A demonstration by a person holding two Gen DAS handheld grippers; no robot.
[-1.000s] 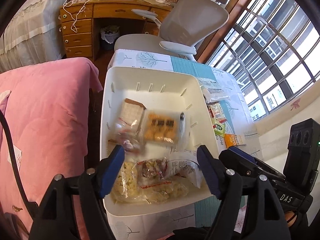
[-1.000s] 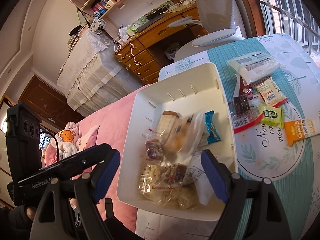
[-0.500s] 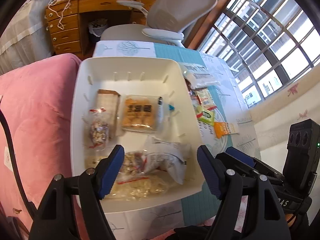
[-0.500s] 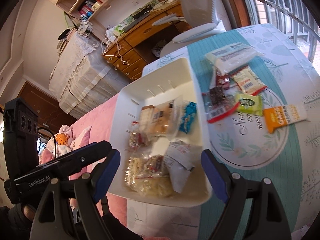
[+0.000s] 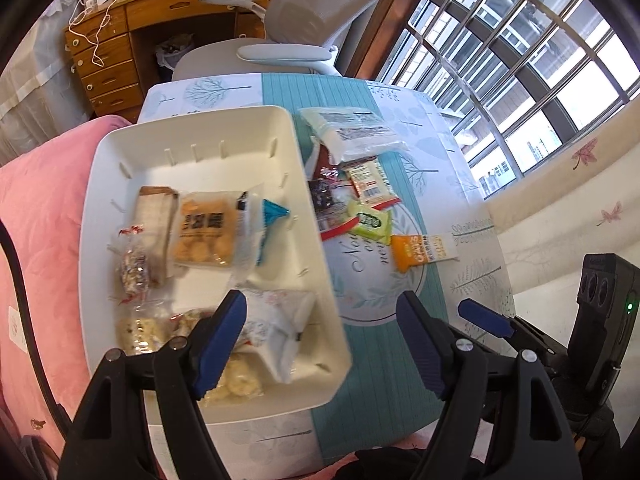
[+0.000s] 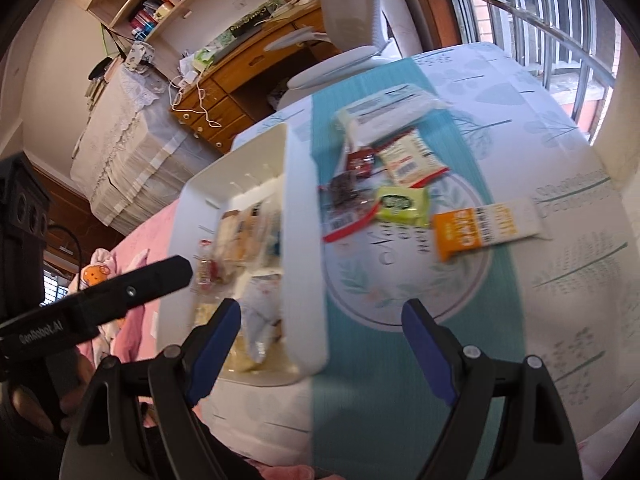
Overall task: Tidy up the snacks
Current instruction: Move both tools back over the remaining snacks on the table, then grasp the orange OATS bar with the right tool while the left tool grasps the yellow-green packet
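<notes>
From the left wrist view, the left gripper (image 5: pixel 320 340) stood with its blue-padded jaws wide apart and nothing between the pads, poised over the near right corner of a white plastic bin (image 5: pixel 192 128). The bin was rectangular with rounded corners and slotted inner walls; it lay mostly ahead and to the left of the tongs. Inside it were glossy wrapped snacks: a clear pack of golden biscuits (image 5: pixel 202 234), a pale wafer pack (image 5: pixel 154 210) left of that, a blue-tipped packet (image 5: pixel 272 216) to its right, a small clear bag of mixed pieces (image 5: pixel 132 272), and a crumpled white pouch (image 5: pixel 276 328) right at the left pad. Ahead and right of the tongs, on the teal-and-white printed tablecloth (image 5: pixel 380 380), five loose packets lay clustered: a large white pillow pack (image 5: pixel 356 132), a dark red-edged one (image 5: pixel 328 204), a white barcode sachet (image 5: pixel 370 184), a green square (image 5: pixel 370 222) and an orange-and-white strip (image 5: pixel 424 250). The right gripper (image 5: pixel 486 322) showed at the lower right. From the right wrist view, blurred, the right gripper (image 6: pixel 320 352) was likewise spread open and empty; the bin's wall (image 6: pixel 300 240) ran just ahead of its left pad, and the same five packets lay ahead, the orange strip (image 6: pixel 486 228) nearest the right pad.
</notes>
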